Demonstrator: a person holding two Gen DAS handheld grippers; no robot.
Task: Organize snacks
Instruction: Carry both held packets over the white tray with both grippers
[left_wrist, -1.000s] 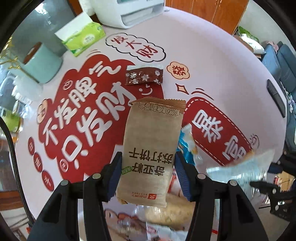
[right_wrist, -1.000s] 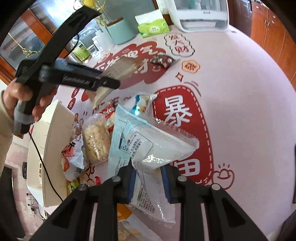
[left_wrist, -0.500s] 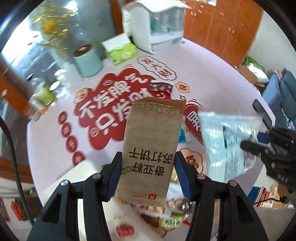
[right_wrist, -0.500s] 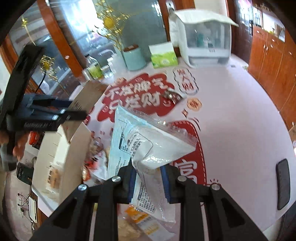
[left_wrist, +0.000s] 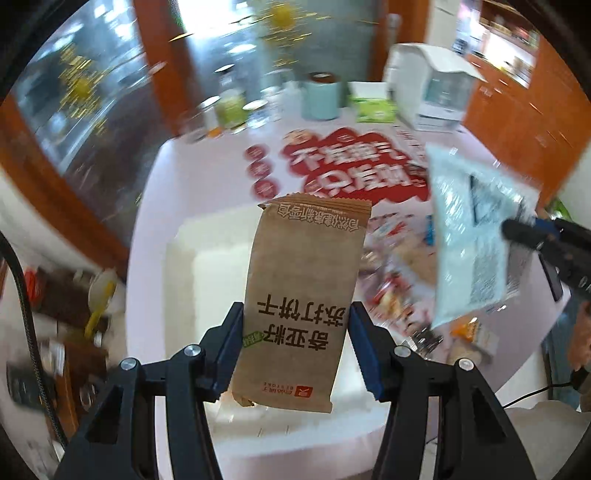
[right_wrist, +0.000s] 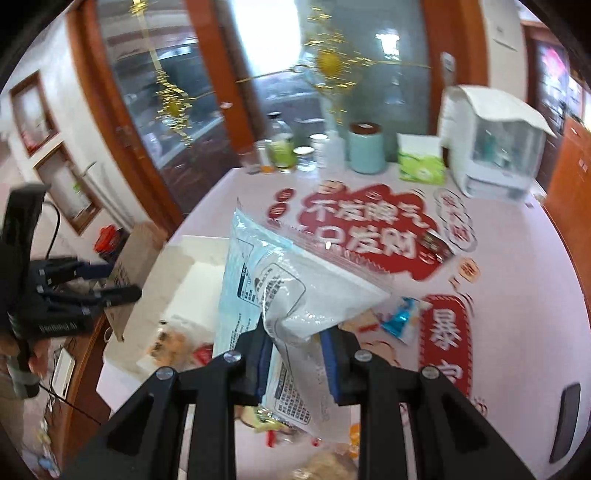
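Note:
My left gripper is shut on a brown cracker packet with black Chinese print, held upright in the air over a white foam box at the table's near left. My right gripper is shut on a pale blue and clear plastic snack bag, lifted above the table. The same bag hangs at the right of the left wrist view, and the brown packet with the left gripper shows at the left of the right wrist view. Several loose snack packets lie on the table beside the box.
The round pink table carries red printed graphics. At its far edge stand a teal canister, a green tissue box, a white appliance and bottles. A dark chocolate wrapper and a small blue packet lie on the cloth. A dark phone lies right.
Both grippers have risen from the table with their packets still gripped. The left one has swung left until the white foam box lies under it; the table now looks farther below.

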